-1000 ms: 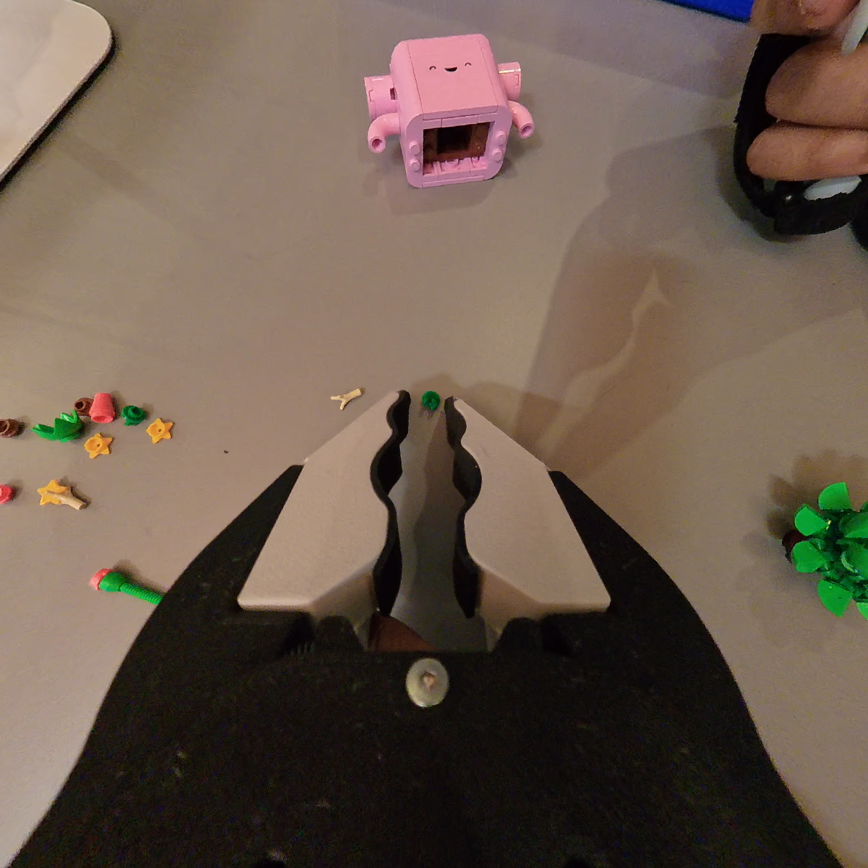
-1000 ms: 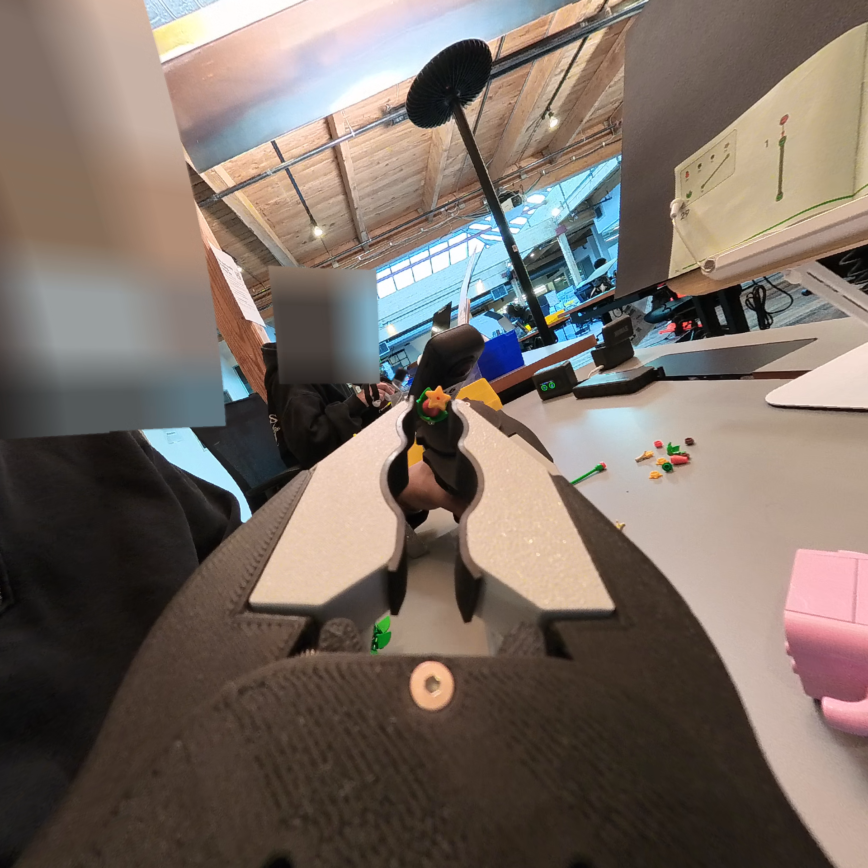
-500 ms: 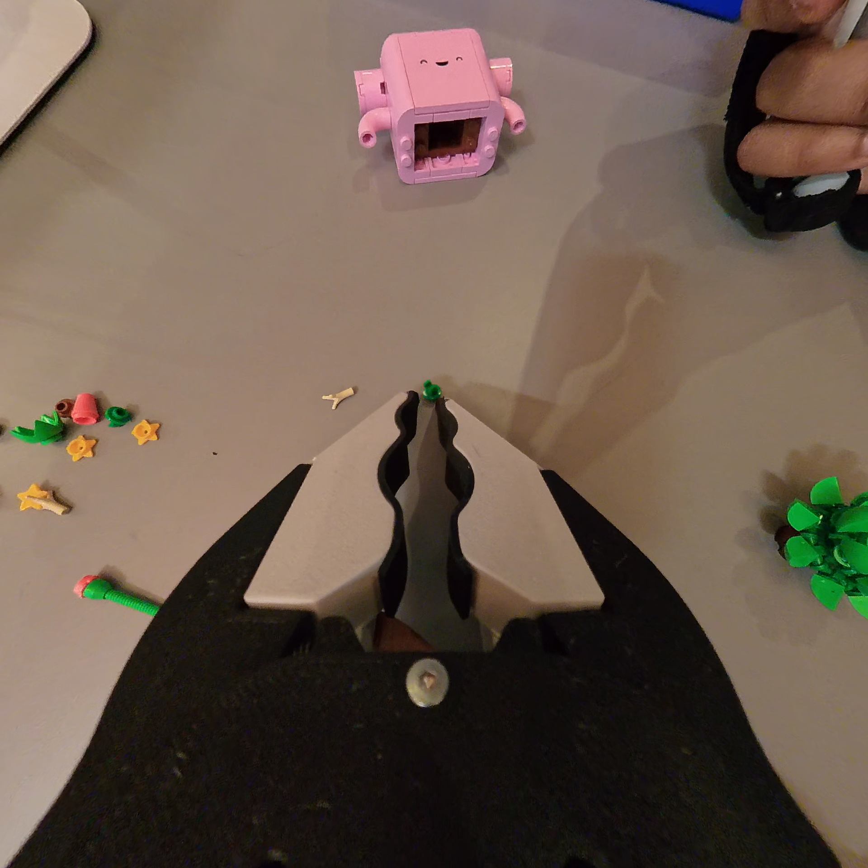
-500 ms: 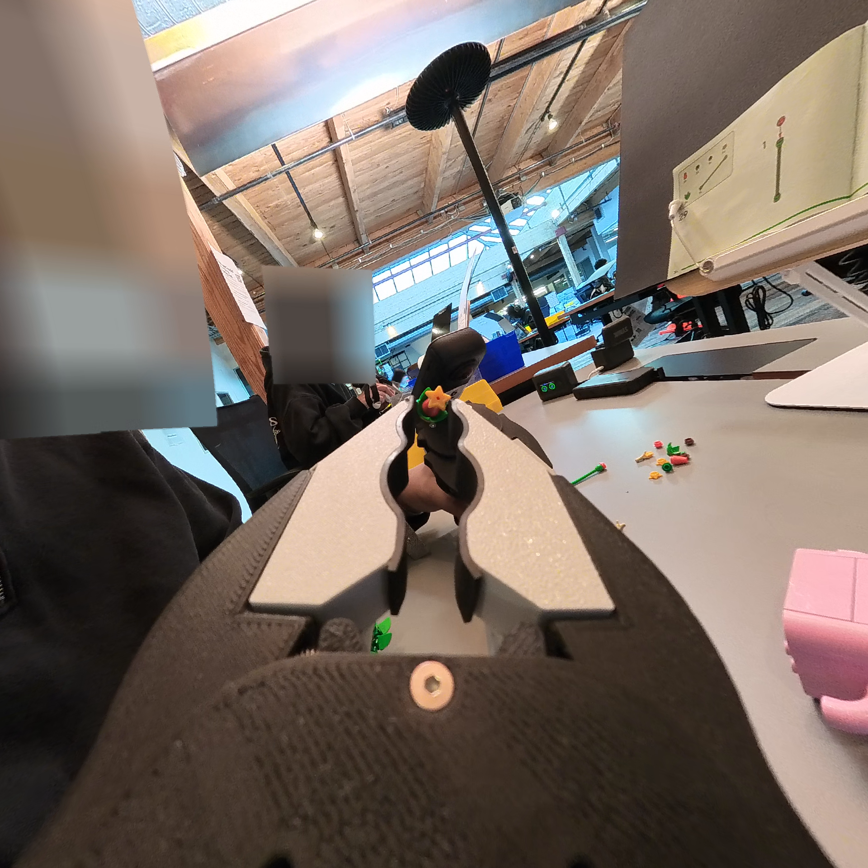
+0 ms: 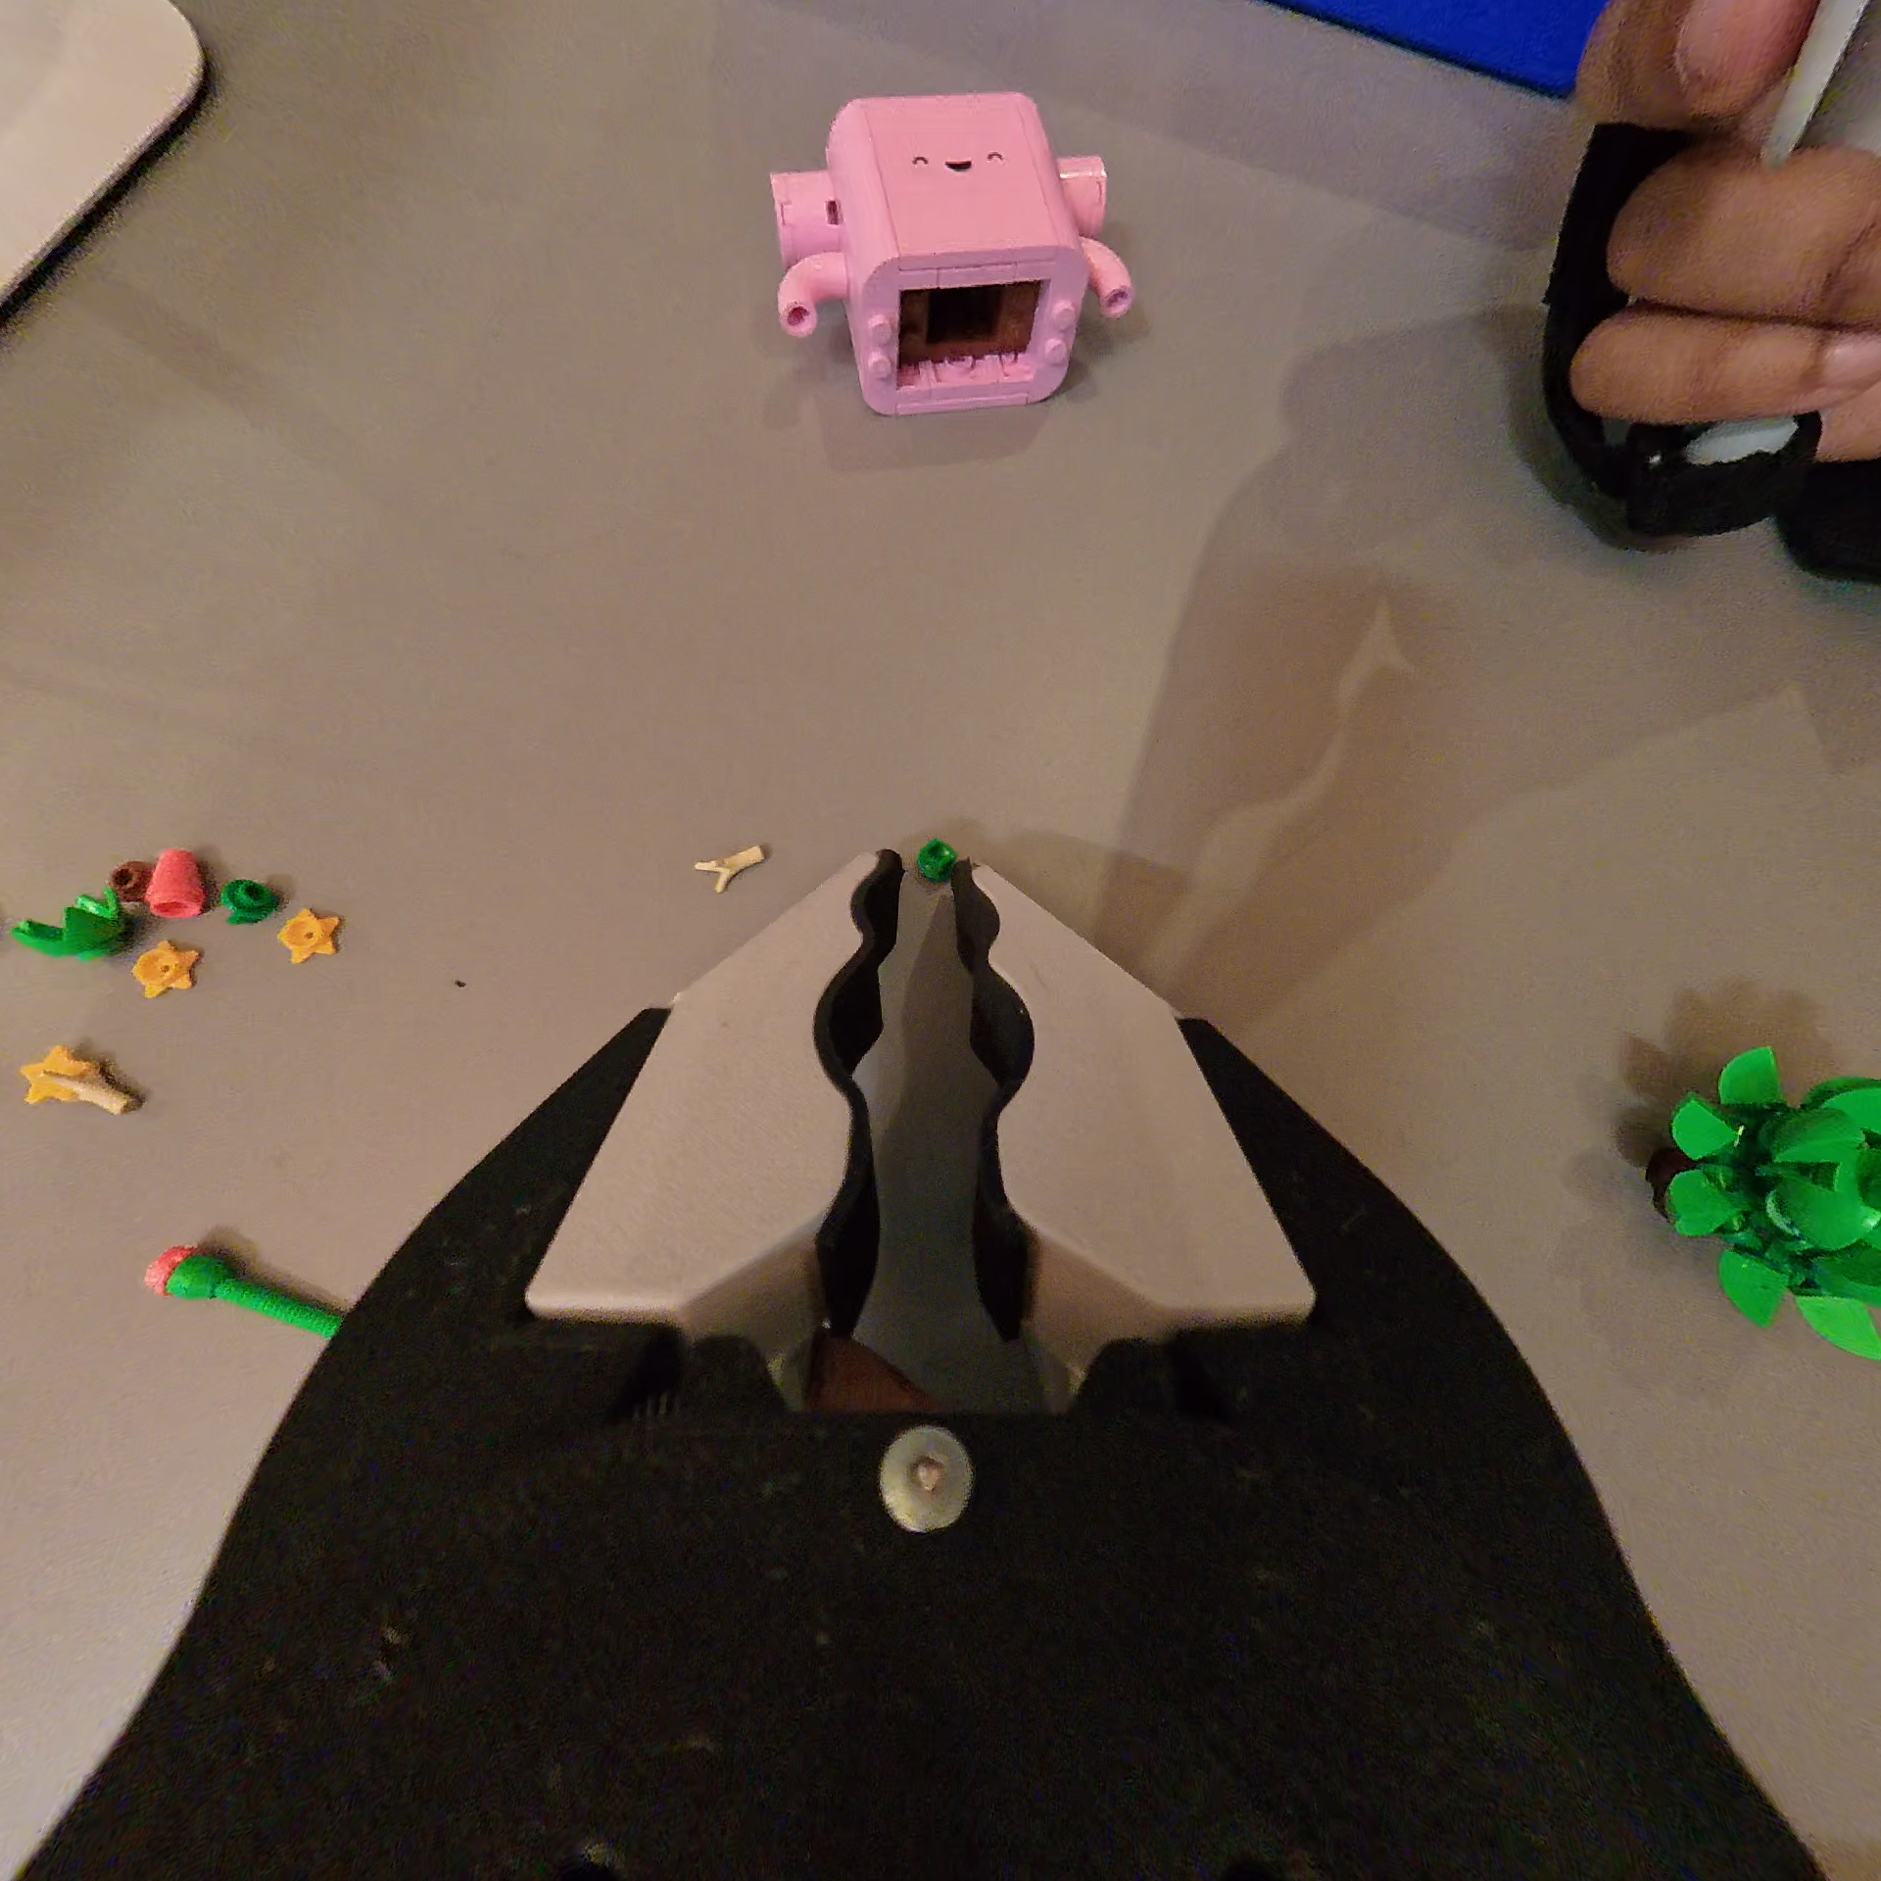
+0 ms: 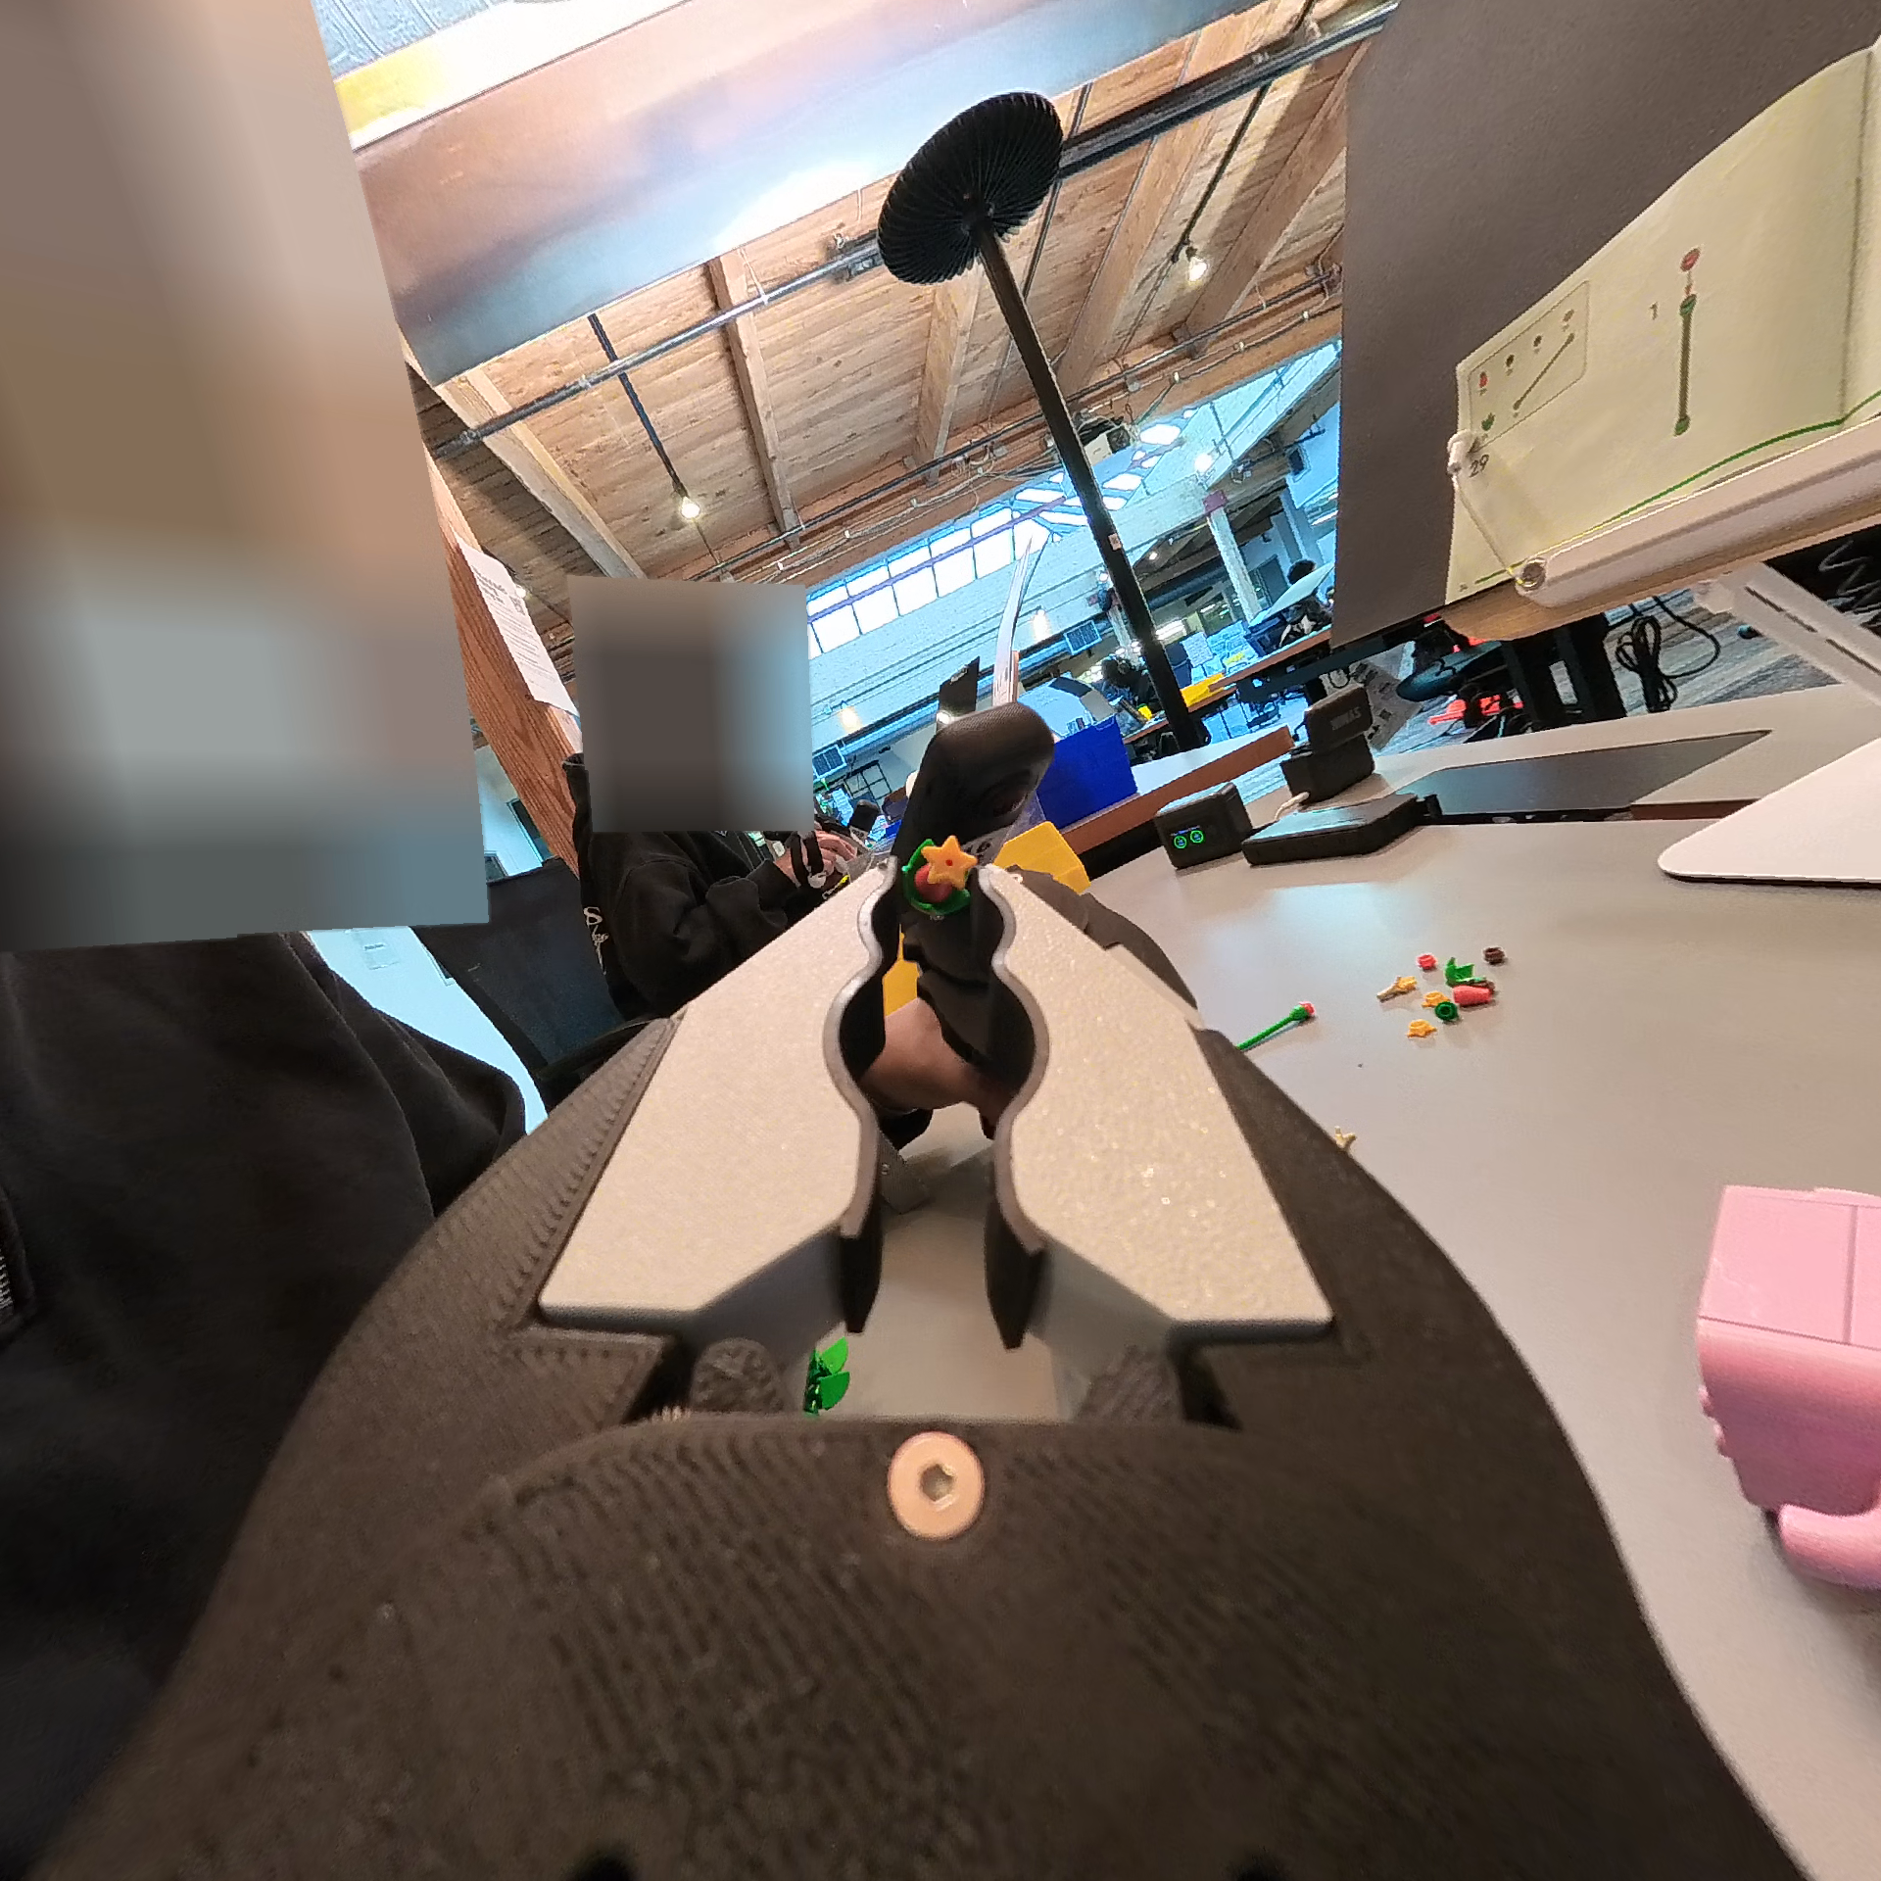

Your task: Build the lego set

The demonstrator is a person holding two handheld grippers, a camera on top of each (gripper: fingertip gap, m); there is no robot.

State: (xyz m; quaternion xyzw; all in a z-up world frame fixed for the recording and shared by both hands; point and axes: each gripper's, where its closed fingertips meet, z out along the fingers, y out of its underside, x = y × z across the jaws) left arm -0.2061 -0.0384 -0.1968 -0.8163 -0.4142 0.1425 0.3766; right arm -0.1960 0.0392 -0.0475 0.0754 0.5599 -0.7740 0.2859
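Note:
My left gripper (image 5: 924, 870) hangs low over the grey table (image 5: 509, 611), its jaws nearly closed on a small green piece (image 5: 934, 860) at the fingertips. My right gripper (image 6: 936, 896) is raised and shut on a small flower (image 6: 942, 873) made of a green cup, a red bud and a yellow star. The pink box-shaped body (image 5: 957, 254) with a smiling face and an open square hole stands beyond the left gripper. It also shows at the right edge of the right wrist view (image 6: 1791, 1354).
Loose flower parts (image 5: 173, 916) lie at the left with a tan twig (image 5: 731, 865) and a green stem (image 5: 244, 1293). A green leafy plant (image 5: 1791, 1191) lies at the right. A hand (image 5: 1730, 254) holds the other gripper. The instruction booklet (image 6: 1649, 387) hangs on a stand. One gripper's finger ends stand about 15 cm off the other's.
My left gripper's jaws have narrowed around the small green piece and the view has shifted slightly. The right gripper holds still with the flower.

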